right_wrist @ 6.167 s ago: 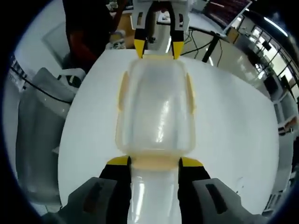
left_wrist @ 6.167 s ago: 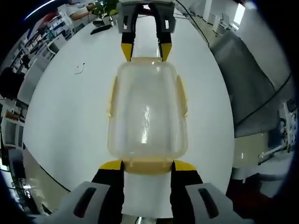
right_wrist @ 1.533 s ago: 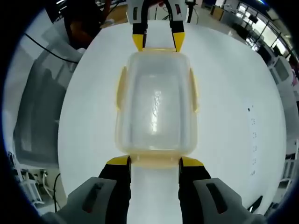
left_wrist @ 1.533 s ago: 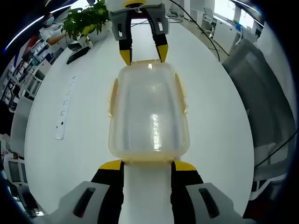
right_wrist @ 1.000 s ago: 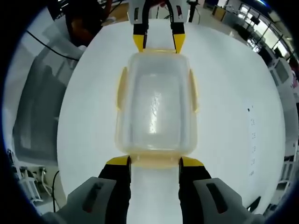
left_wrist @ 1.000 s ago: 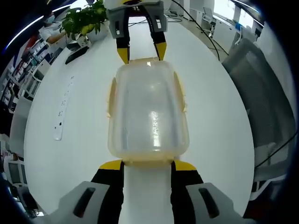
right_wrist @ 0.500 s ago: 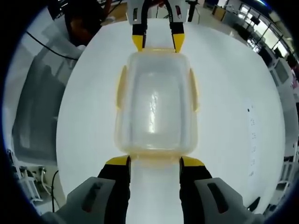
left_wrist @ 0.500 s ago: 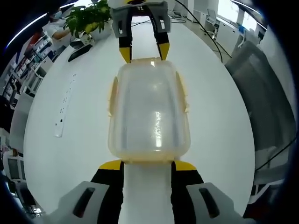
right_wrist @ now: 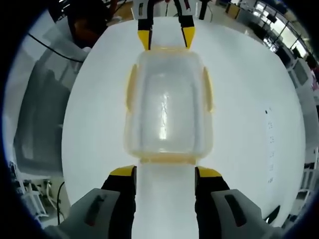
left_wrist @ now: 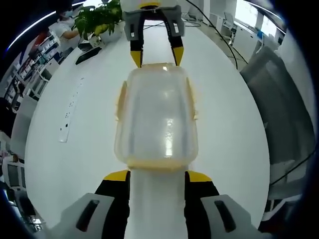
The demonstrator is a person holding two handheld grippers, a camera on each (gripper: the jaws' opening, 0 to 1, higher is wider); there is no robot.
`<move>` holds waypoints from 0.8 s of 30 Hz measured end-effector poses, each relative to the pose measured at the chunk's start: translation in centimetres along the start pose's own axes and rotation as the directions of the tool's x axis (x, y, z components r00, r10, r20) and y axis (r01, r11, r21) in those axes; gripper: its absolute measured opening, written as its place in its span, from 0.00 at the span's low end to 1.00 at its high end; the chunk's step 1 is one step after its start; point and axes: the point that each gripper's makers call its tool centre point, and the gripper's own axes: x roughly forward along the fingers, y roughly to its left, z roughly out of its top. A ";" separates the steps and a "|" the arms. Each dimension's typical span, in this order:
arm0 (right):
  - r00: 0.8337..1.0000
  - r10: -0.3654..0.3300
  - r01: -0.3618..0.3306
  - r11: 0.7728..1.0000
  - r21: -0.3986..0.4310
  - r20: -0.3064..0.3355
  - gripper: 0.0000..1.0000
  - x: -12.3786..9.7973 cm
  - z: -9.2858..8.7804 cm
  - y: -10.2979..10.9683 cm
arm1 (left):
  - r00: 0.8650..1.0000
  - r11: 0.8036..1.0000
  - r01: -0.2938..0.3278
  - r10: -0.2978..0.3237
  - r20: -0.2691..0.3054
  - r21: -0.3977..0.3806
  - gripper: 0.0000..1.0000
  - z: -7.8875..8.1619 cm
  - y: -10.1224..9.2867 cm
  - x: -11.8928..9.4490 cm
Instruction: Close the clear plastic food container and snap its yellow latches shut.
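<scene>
Both tongs have backed slightly off the container's ends since half a second earlier. Left tongs [left_wrist: 157, 176] and right tongs [right_wrist: 165, 172] stand released, apart from the clear container [left_wrist: 156, 119] resting mid-table [left_wrist: 75, 149]. Risk: an unseated end latch [right_wrist: 166, 159] springing open under uneven pressure.

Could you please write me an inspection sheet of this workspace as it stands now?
Surface: white table, round-edged.
Job's things: clear food container with lid on; yellow latches along its sides.
Clutter: white power strip, potted plant.
Grippers: left gripper and right gripper open, jaws just short of opposite container ends.
Cables: black cable across the table.
Surroundings: grey chair, office desks.
</scene>
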 end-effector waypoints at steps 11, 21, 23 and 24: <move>0.986 -0.077 0.059 0.991 0.124 0.148 0.38 -2.4 1.6 0.4 | 0.994 0.992 -0.087 0.093 0.061 -0.092 0.34 0.7 0.4 -2.4; 0.971 -0.126 0.071 0.963 0.260 0.202 0.33 -2.8 2.0 0.5 | 0.987 0.912 -0.112 0.147 0.059 -0.396 0.31 1.2 -0.2 -3.0; 0.967 -0.144 0.080 0.955 0.285 0.210 0.32 -2.9 1.9 0.4 | 0.982 0.884 -0.117 0.170 0.078 -0.453 0.30 1.6 0.0 -3.1; 0.963 -0.159 0.086 0.947 0.308 0.218 0.30 -2.9 2.0 0.3 | 0.980 0.873 -0.119 0.179 0.084 -0.474 0.30 1.7 0.0 -3.1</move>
